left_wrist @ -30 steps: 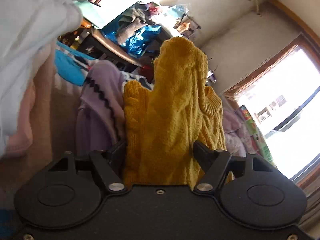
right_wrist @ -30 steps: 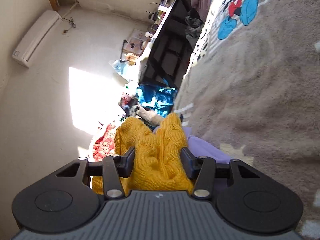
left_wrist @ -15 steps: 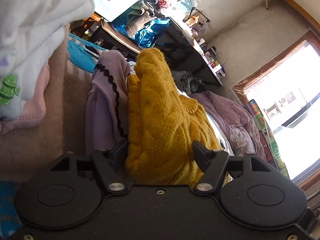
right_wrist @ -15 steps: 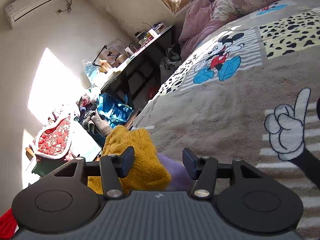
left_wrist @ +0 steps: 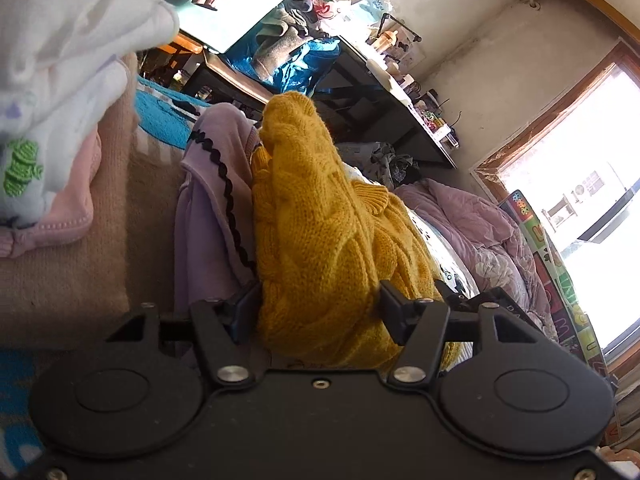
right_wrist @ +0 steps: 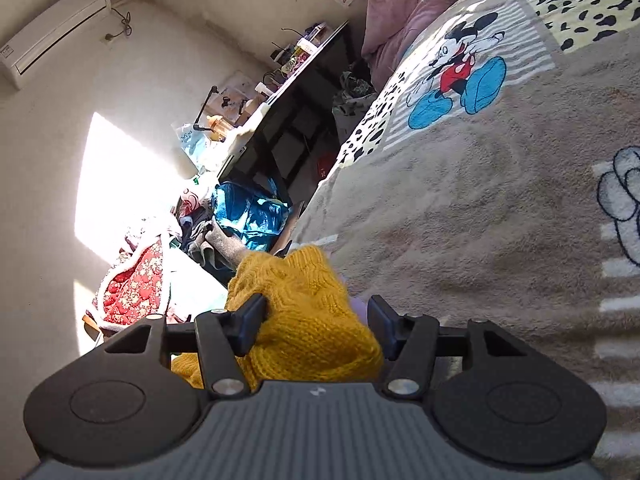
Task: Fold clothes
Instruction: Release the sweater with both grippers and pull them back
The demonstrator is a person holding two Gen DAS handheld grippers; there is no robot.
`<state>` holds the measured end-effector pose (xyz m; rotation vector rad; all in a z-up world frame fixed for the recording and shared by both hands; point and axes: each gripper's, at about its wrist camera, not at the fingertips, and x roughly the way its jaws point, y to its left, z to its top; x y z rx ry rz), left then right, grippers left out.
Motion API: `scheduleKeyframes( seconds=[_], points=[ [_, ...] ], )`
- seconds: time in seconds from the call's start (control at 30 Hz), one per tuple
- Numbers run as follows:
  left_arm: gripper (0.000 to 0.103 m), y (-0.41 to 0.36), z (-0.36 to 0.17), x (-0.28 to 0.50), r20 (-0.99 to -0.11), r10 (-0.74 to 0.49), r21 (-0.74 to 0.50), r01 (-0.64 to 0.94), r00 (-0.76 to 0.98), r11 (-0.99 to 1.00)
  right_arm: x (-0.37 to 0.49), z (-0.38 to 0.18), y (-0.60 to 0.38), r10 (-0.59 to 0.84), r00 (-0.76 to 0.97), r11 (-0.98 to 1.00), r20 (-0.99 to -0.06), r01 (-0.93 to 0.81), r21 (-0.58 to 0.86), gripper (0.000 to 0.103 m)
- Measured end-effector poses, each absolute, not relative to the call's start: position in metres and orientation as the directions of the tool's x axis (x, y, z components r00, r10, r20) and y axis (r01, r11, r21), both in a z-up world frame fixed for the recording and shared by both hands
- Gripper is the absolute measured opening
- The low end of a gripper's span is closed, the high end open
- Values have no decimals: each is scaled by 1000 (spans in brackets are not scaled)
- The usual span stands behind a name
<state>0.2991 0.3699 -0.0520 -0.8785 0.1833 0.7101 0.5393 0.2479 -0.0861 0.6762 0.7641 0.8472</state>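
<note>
The yellow sweater (left_wrist: 320,240) lies bunched between the fingers of the left gripper (left_wrist: 316,308), and its long axis runs straight forward from the jaws, toward the dark desk (left_wrist: 372,120). The left fingers stand quite wide, with thick knit filling the gap, so they seem to grip it, but how firmly cannot be told. The right gripper (right_wrist: 316,320) also has a part of the sweater (right_wrist: 304,312) between its fingers; the left finger touches the knit and the right finger stands just apart, so the hold looks loose or released. The sweater is a chunky cable knit, soft and bulky. It rests over a lilac garment (left_wrist: 208,216) on the cartoon blanket (right_wrist: 480,220), at the edge nearer the desk.
</note>
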Motion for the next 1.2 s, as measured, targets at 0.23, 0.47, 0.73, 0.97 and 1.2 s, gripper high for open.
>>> scheduleKeyframes(
  seconds=[0.23,0.47,0.73,0.97,1.2],
  points=[
    [80,327,-19,299,-364,634,-471,-722,683,507,499,-37,205,750,558,657,-354,-571,492,88],
    [103,320,-5,304,-450,605,-374,-753,657,541,455,-5,169,571,633,804,-523,-560,200,103],
    [103,292,5,293,-546,641,-132,-811,540,571,413,22,143,473,660,838,-584,-541,67,103],
    [103,276,35,252,-497,686,-19,-796,532,605,372,45,131,483,664,832,-570,-551,63,103],
    [103,259,58,206,-447,685,-29,-774,576,632,335,63,129,495,661,826,-565,-560,68,103]
  ],
)
